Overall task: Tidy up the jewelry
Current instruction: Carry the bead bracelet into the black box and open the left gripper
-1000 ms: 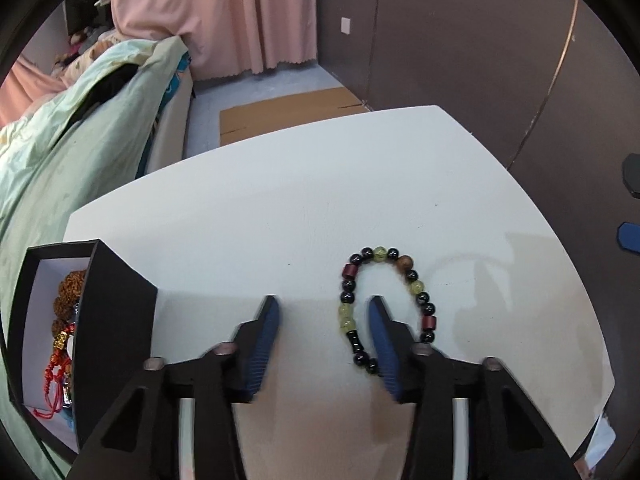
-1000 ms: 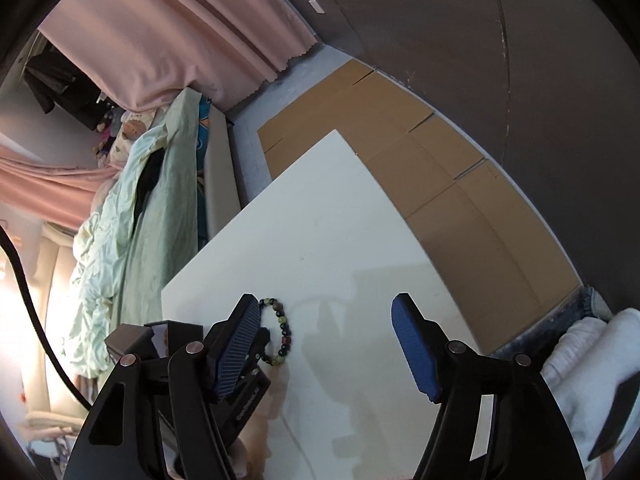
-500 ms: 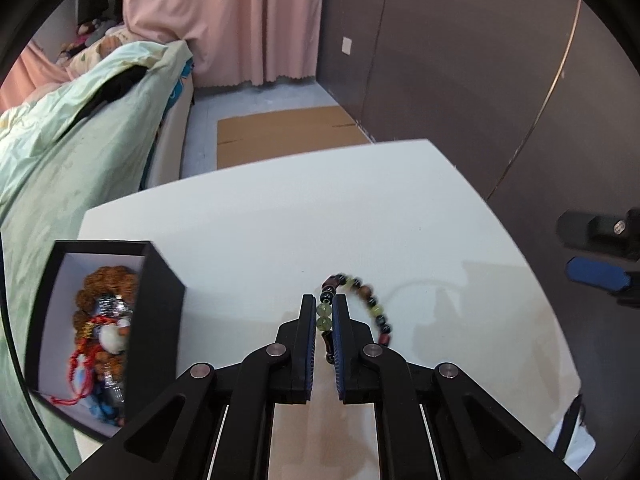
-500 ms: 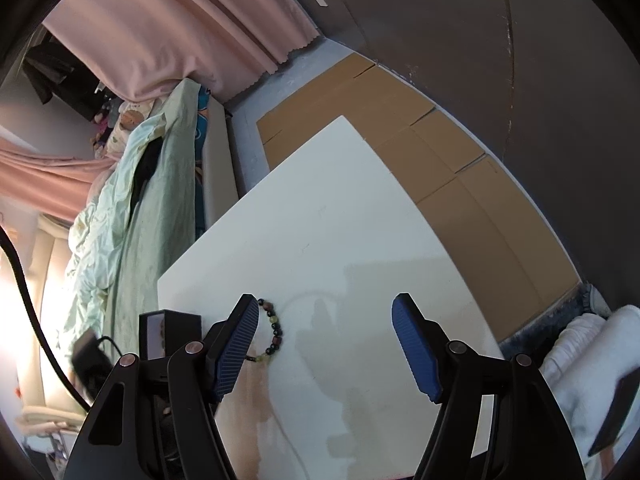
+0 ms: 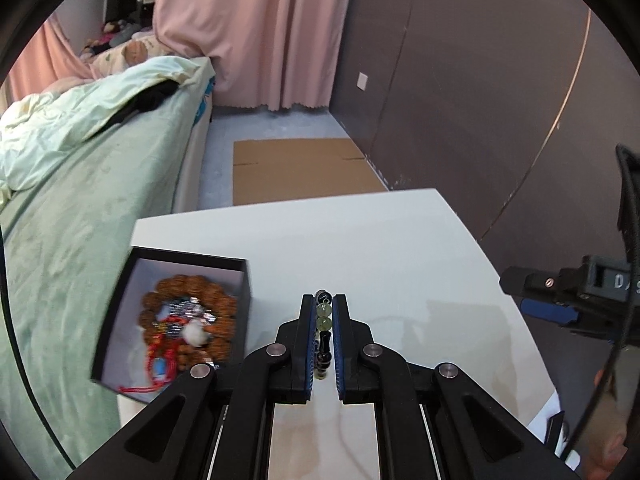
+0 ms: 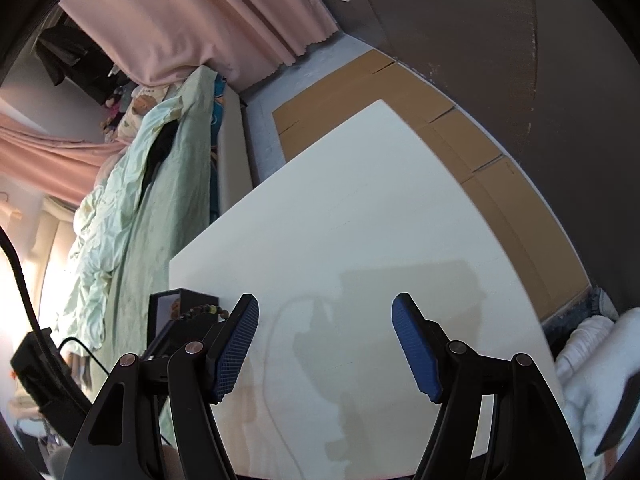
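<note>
Between the blue pads of the left gripper (image 5: 323,312) hangs the bracelet (image 5: 323,322) — jaws pinched tight on its beads, clear of the table (image 5: 400,248). Just left stands the open black box (image 5: 172,316), already holding brown beads and red cord. Off to the right, the right gripper (image 6: 325,320) waits half spread — nothing between its fingers.
</note>
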The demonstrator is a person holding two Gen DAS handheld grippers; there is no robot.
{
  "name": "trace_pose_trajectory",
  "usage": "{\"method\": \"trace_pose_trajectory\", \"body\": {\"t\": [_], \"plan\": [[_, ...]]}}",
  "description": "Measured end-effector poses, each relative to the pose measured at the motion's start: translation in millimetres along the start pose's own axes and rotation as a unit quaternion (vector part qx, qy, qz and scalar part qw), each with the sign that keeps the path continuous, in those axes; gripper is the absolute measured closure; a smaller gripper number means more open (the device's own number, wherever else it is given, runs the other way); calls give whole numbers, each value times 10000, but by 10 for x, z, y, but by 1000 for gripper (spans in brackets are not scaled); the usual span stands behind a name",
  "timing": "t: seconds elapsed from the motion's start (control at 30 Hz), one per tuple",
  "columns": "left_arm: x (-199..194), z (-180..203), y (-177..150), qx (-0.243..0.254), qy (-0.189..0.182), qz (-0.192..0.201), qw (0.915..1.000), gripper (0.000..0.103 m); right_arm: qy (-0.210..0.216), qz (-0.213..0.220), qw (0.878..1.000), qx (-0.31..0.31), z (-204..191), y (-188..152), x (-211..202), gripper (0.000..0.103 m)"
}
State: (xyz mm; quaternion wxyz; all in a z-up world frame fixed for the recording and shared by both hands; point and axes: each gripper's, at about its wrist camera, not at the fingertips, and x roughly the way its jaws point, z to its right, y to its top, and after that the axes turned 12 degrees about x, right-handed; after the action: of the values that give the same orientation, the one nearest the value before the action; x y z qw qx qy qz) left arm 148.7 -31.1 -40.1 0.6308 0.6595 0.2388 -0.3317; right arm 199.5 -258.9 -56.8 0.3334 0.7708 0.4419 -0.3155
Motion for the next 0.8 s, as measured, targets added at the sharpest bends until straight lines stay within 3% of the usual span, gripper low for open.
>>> {"method": "trace_pose_trajectory", "body": {"t": [0.47, 0.8], "plan": [[-371, -604, -175, -459, 264, 160, 9985, 95, 143, -193, 9995, -181, -368, -342, 214, 33], [-573, -989, -314, -844, 330, 242, 9956, 95, 647, -492, 9964, -244, -616, -622, 370, 33]]}}
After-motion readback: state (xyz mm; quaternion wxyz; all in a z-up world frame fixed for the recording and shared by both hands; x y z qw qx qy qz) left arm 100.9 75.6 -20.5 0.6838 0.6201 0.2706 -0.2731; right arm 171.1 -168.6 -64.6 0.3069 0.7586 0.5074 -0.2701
